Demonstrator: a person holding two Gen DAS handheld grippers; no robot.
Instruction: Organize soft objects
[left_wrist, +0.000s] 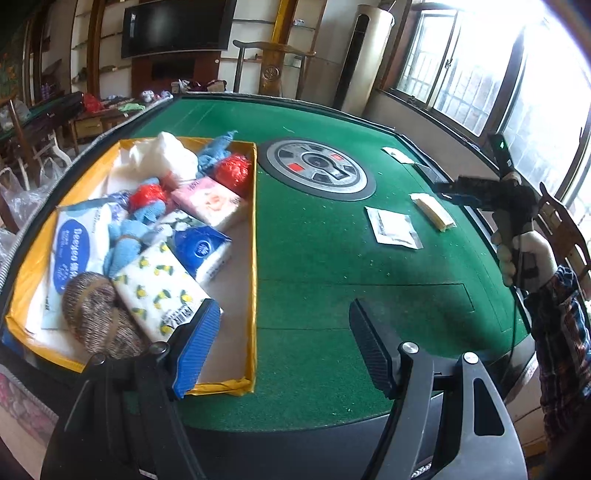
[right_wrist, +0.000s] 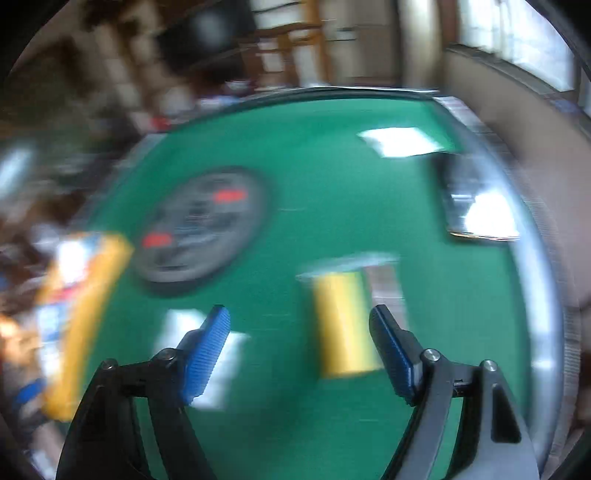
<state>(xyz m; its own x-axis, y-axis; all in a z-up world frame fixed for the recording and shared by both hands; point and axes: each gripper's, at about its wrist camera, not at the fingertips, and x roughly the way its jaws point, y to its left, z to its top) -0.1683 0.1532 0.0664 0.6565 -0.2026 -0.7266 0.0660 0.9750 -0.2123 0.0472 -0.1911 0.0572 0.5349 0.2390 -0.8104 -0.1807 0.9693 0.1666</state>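
A yellow-rimmed box (left_wrist: 253, 258) on the left of the green table holds several soft things: tissue packs, blue cloths, red balls, a brown knitted ball (left_wrist: 96, 314). My left gripper (left_wrist: 284, 343) is open and empty at the box's near right corner. On the felt lie a white packet (left_wrist: 392, 227) and a yellow-edged pack (left_wrist: 433, 210). My right gripper (left_wrist: 448, 190) hovers above the table's right side; in its own blurred view it (right_wrist: 300, 354) is open, with the yellow pack (right_wrist: 341, 321) just ahead between the fingers and the white packet (right_wrist: 177, 332) behind the left finger.
A round grey control panel (left_wrist: 317, 170) sits in the table's middle. A white paper (left_wrist: 397, 154) lies at the far right edge. Windows run along the right; a TV and shelves stand behind. A dark shiny tray (right_wrist: 476, 199) sits at the right rim.
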